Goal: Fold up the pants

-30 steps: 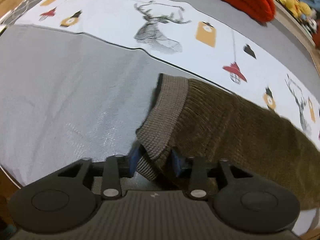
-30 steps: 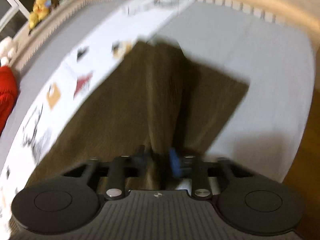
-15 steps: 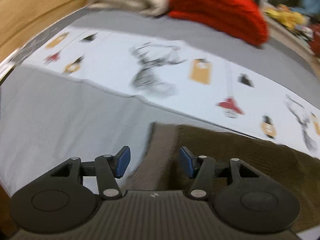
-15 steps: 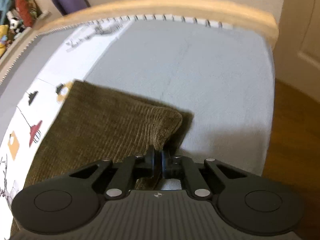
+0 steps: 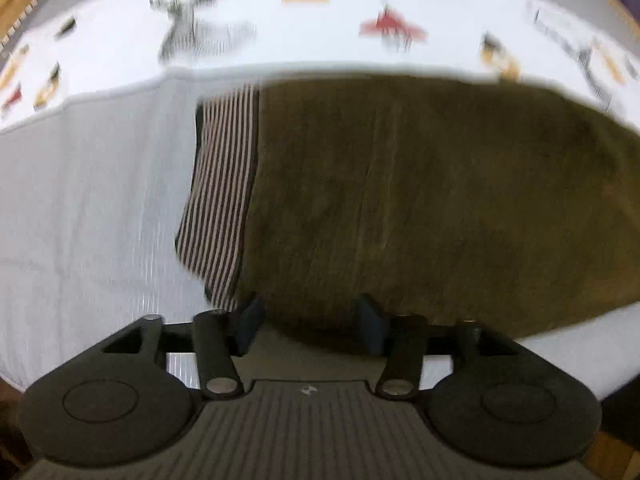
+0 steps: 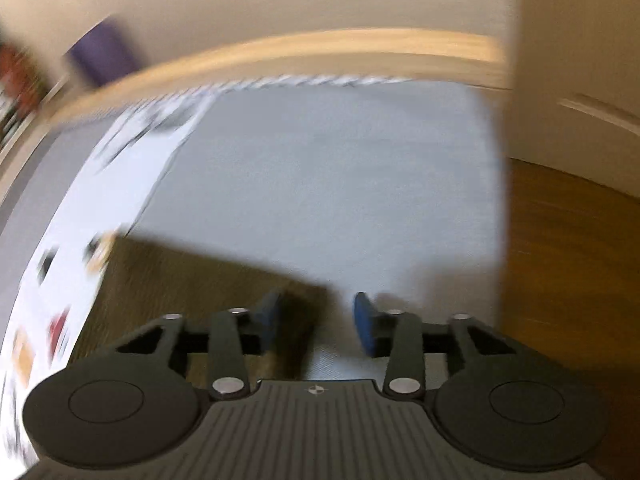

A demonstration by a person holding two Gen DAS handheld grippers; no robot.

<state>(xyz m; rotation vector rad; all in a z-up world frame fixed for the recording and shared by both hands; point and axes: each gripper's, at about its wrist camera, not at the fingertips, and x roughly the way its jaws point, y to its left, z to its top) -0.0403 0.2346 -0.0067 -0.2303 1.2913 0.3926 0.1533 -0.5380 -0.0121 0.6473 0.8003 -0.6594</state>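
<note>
the olive-brown pants point(image 5: 420, 200) lie folded flat on a pale grey sheet point(image 5: 88, 200), their ribbed striped cuff point(image 5: 220, 196) at the left end and their far edge against a white printed cloth point(image 5: 320, 8) with deer and lamp motifs; a wooden bed rail point(image 6: 320, 48), a purple roll point(image 6: 102, 54) and wood floor point(image 6: 568, 260) lie beyond. the left gripper point(image 5: 308, 322) points steeply down at the near edge of the pants, jaws opening, fabric below but not pinched. the right gripper point(image 6: 316, 322) hangs over a corner of the pants point(image 6: 192, 280), jaws opening, gripping nothing
</note>
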